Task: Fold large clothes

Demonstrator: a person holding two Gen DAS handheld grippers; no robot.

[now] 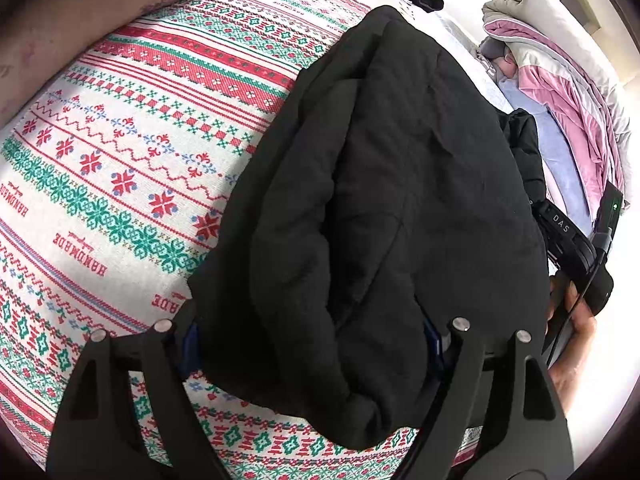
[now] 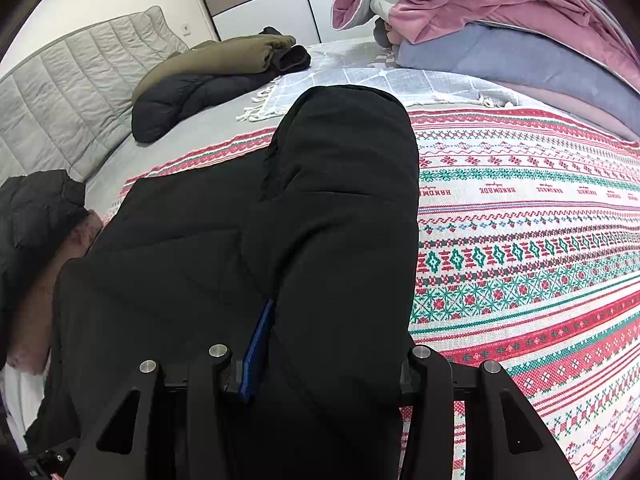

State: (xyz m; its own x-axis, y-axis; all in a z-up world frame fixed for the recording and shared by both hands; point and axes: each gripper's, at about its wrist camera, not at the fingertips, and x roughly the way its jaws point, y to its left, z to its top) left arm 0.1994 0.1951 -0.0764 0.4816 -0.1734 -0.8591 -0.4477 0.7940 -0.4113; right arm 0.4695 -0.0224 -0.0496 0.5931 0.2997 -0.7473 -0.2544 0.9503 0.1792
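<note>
Garment: a black padded jacket (image 1: 380, 200) is seen bunched on the patterned bedspread (image 1: 120, 160), a thick roll of it running away from each camera.
Left gripper (image 1: 312, 344): a fat fold of the jacket fills the gap between its jaws; the blue pads (image 1: 191, 344) are seen against the fabric on both sides, so it is recorded as gripping the jacket, jaws wide.
Right gripper (image 2: 328, 356): a rolled part of the jacket (image 2: 340, 220) is held between its jaws; the left blue pad (image 2: 258, 352) is pressed into the cloth, the right pad is hidden by fabric.
Jacket position, right wrist view: the roll extends to the far edge of the bedspread (image 2: 520, 260); the rest is spread flat to the left.
Bedspread: white with red and green woven bands and the word HANDMADE.
Far left, right wrist view: an olive garment (image 2: 224, 54) is laid on a dark puffer jacket (image 2: 180, 100), beside a grey quilted headboard (image 2: 60, 100).
Far right: a pink and grey duvet (image 2: 500, 0) is piled on a blue blanket (image 2: 520, 60).
Left wrist view, right edge: the other handheld device (image 1: 576, 248) and a hand (image 1: 568, 344) are noted.
</note>
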